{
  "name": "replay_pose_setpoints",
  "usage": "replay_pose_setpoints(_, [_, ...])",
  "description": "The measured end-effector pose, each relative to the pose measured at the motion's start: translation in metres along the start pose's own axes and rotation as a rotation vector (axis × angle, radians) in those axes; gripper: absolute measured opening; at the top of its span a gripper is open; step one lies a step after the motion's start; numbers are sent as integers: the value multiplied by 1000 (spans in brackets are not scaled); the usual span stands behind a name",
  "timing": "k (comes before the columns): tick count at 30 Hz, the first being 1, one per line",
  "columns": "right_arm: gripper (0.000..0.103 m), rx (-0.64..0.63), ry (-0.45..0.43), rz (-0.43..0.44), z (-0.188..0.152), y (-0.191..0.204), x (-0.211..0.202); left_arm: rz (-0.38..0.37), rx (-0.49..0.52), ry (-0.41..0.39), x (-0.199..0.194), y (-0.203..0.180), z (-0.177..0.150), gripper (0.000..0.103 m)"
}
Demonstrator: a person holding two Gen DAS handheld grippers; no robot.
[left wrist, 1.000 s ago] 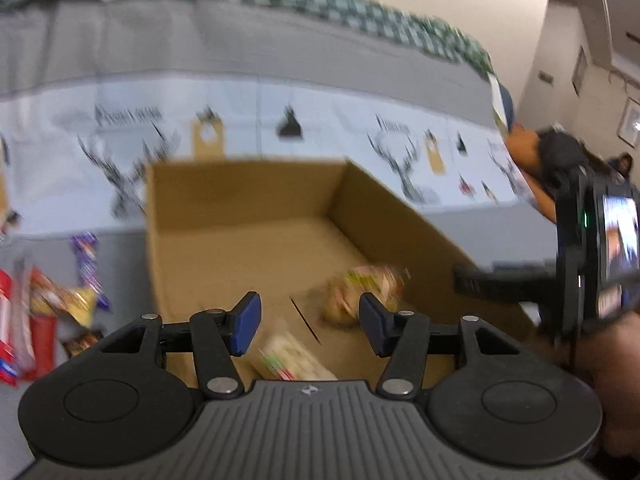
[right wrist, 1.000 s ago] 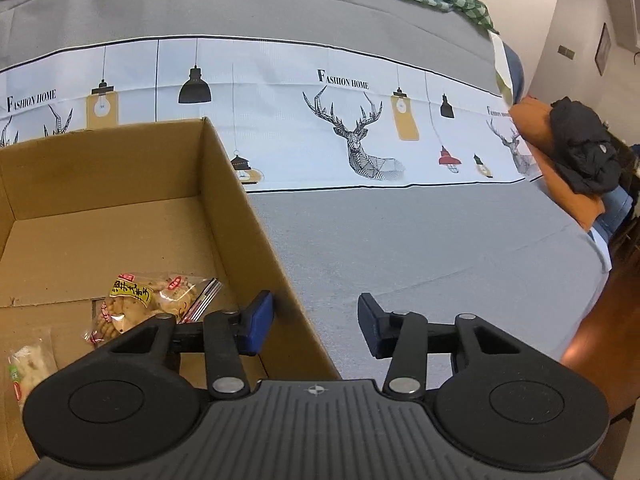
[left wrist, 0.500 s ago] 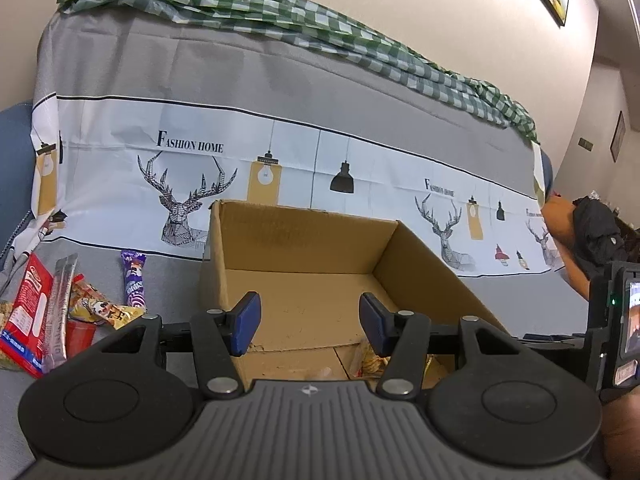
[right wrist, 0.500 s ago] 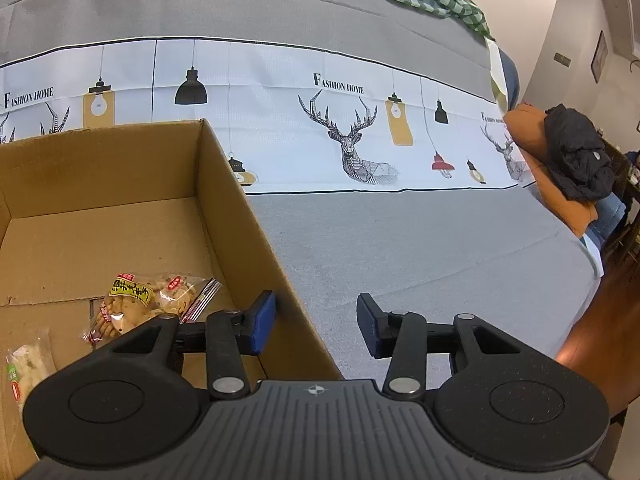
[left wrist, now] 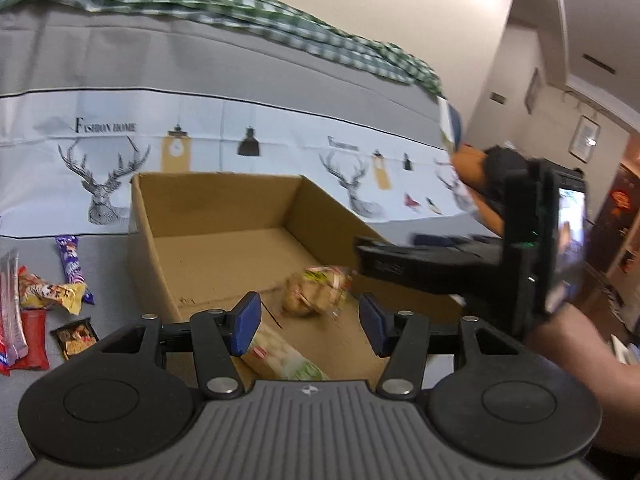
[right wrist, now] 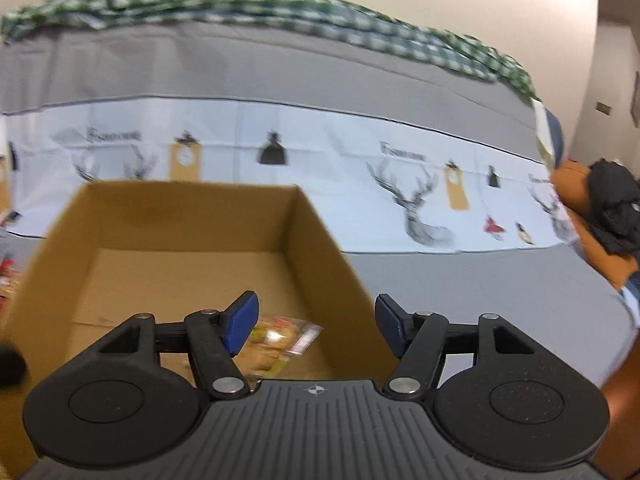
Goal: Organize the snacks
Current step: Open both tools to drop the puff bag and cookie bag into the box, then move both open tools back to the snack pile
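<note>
An open cardboard box (left wrist: 192,216) (right wrist: 168,208) sits on the grey sofa seat. On its floor lie a clear bag of brown snacks (left wrist: 314,290) (right wrist: 280,340) and a pale green-and-white packet (left wrist: 280,356). My left gripper (left wrist: 308,322) hovers open over the box's near edge, nothing between its blue pads. My right gripper (right wrist: 316,322) hangs over the box's right wall; its jaws are opening and hold nothing. It also shows from the side in the left wrist view (left wrist: 400,258). Several loose snack packets (left wrist: 44,300) lie left of the box.
A sofa back with a deer-print cover (left wrist: 240,136) and a green checked cloth (right wrist: 280,20) rises behind the box. An orange cushion with a black garment (right wrist: 608,216) lies at the right. A person's forearm (left wrist: 576,356) carries the right gripper.
Both grippers shifted and tilted, so the box now sits lower and nearer in the views. The right gripper's jaws have spread wider. The left jaws kept their gap.
</note>
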State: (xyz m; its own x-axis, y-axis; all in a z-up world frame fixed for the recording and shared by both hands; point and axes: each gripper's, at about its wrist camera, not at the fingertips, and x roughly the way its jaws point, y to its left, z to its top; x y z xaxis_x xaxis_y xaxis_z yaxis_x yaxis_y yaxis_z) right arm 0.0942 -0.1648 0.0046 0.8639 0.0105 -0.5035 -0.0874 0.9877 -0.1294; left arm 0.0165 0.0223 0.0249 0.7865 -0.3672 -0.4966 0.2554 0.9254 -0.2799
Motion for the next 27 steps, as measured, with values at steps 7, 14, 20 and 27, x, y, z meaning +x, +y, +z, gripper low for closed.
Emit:
replay_pose_setpoints(7, [66,19,-71,179,7,30,-24,84,90,34,-26,33,3,44])
replay_pose_setpoints(14, [38,-31,-103,329,8,67,-41,221,-102,5,-45,100,0,21])
replay_pose_setpoints(20, [38,-40,-114,396,10,99,-50,282,-191,-27,-55,124,7,21])
replay_pose_setpoints(27, [38,-59,-162,551,6,131,-69,439,-343,-81,-78,162,10,21])
